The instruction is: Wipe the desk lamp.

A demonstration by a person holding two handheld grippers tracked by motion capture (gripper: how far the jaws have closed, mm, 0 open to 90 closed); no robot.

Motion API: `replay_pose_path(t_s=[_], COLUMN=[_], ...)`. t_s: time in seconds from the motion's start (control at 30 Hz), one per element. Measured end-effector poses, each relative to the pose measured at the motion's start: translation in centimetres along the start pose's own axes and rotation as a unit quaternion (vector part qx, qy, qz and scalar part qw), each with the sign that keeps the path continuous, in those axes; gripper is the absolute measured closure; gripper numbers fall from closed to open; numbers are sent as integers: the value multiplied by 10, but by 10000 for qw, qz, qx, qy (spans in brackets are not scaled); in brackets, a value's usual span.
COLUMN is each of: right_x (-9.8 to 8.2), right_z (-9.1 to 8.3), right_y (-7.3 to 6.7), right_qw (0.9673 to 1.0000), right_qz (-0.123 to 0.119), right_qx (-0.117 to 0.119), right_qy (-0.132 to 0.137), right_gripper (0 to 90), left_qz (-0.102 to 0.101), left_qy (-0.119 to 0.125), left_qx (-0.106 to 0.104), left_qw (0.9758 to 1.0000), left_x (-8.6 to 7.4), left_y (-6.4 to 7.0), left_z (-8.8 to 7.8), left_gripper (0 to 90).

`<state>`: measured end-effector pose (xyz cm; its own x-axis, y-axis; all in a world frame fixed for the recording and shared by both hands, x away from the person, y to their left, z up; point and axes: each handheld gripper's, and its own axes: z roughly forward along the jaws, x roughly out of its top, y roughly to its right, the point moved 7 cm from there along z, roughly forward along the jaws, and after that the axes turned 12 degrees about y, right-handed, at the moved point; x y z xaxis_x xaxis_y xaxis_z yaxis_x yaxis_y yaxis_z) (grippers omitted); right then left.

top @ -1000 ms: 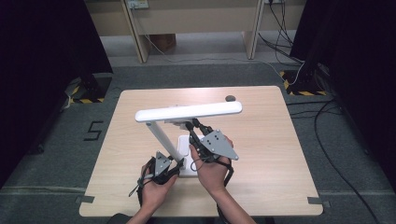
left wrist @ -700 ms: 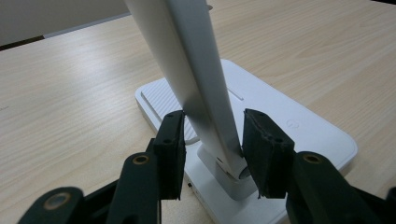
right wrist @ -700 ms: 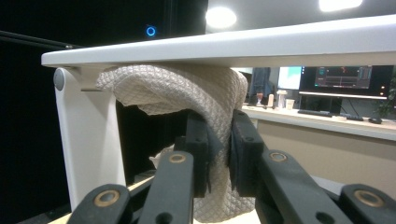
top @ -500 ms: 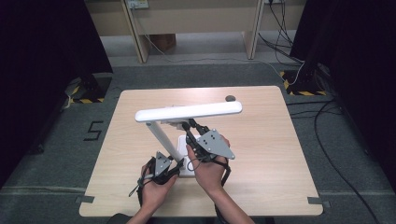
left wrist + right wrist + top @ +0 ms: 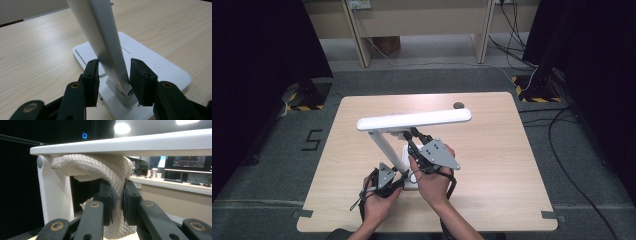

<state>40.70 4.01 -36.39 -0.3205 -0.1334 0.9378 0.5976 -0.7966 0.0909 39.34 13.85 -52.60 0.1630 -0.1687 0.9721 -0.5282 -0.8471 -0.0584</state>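
Note:
A white desk lamp stands on the wooden table point(image 5: 502, 165), with its long head point(image 5: 414, 120) level above its flat base point(image 5: 160, 67). My left gripper point(image 5: 113, 65) is shut on the lamp's slanted stem point(image 5: 105, 32), just above the hinge at the base. In the high view the left gripper point(image 5: 399, 180) sits low beside the base. My right gripper point(image 5: 117, 187) is shut on a beige quilted cloth point(image 5: 95, 167). The cloth's top is bunched against the underside of the lamp head point(image 5: 150, 143). In the high view the right gripper point(image 5: 414, 135) reaches up under the head.
A small dark round object point(image 5: 458, 105) lies on the table behind the lamp. The table's front edge is close to both hands. Cables point(image 5: 562, 165) trail over the grey floor at the right, and a "5" mark point(image 5: 312, 140) is on the floor at the left.

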Motion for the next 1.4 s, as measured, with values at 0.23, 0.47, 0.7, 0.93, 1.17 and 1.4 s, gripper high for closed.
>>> replay_pose_path(t_s=[0.23,0.47,0.7,0.93,1.17,1.4], right_x=[-1,-2,-7,-13,-21,-23], right_z=[2,4,8,9,6,6], right_y=[-5,-9,-16,-17,-22,-20], right_qw=[10000,9999,9994,9985,9953,9918], right_qz=[34,13,4,4,238,3], right_qx=[71,138,296,389,511,856], right_qy=[-13,-52,-195,-379,-790,-948], right_gripper=[800,797,792,789,783,785], left_qz=[5,12,16,35,57,68], left_qy=[-4,-19,-27,-10,-25,-29], left_qx=[-8,-11,-52,-21,-24,-22], left_qw=[10000,10000,10000,10000,10000,10000], left_x=[0,0,0,0,-1,-1], left_y=[0,0,1,1,2,2], left_z=[0,0,0,1,1,1], left_gripper=[588,587,585,581,577,574])
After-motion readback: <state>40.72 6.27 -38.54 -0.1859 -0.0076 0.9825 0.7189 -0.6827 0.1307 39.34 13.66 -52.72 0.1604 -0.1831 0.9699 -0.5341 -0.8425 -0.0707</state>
